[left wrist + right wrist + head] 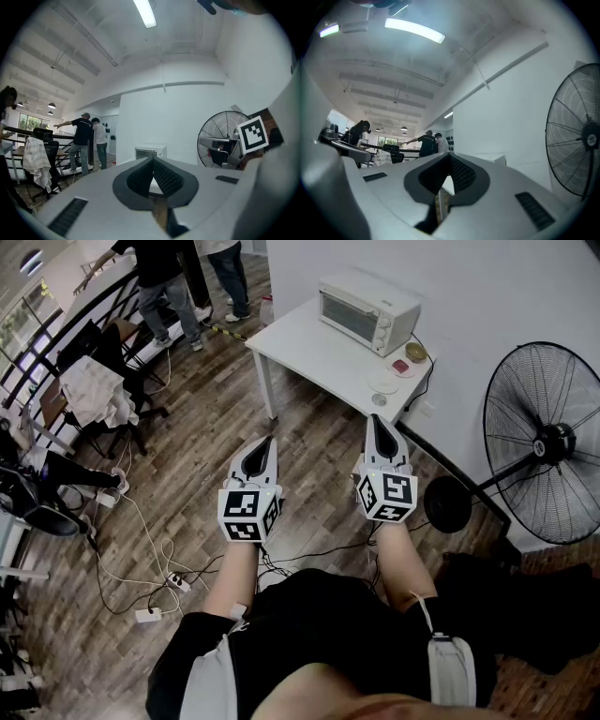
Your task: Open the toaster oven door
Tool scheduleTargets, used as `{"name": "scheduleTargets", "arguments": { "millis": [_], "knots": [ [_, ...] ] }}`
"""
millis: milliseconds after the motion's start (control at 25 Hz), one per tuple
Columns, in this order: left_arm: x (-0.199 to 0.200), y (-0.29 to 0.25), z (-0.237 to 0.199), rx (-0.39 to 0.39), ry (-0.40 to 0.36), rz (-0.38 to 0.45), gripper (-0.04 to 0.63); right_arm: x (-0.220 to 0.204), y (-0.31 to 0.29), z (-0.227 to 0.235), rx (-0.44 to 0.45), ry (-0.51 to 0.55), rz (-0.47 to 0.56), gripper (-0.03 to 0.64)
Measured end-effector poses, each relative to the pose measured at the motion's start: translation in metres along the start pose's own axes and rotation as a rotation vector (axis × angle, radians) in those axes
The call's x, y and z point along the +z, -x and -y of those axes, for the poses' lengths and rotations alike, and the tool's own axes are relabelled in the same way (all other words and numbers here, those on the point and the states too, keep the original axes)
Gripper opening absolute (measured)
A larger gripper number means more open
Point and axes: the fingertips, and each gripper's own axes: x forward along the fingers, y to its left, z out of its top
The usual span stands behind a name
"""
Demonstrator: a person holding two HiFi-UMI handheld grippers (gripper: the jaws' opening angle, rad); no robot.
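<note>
Approaching stage, pre-contact: nothing on the oven is touched yet. The left gripper (269, 441) and right gripper (373, 420) are both held out in front of the person. Each has its jaws pressed together with nothing between them (both empty). The toaster oven (367, 308) sits at the far end of the white table (305, 348) against the wall. Its door looks closed, and it is well apart from both grippers. Small dishes (398, 371) lie beside it, and a standing fan (548, 442) is off to the right. Next move, by my judgement: walk up to the table, spread one gripper's jaws, set them around the door handle, then pull out and down. The handle is too small to make out from here.
</note>
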Motion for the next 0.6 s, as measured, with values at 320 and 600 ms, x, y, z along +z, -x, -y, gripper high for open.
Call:
{"name": "scheduleTargets", "arguments": {
  "millis": [320,600],
  "knots": [
    [0.003,0.014,0.024,-0.014,-0.001,0.005,0.012,0.009,0.023,0.004,0.004,-0.017,0.028,0.002],
    [-0.001,0.024,0.017,-0.017,0.001,0.011,0.012,0.007,0.028,-0.006,-0.004,-0.017,0.031,0.002]
  ]
}}
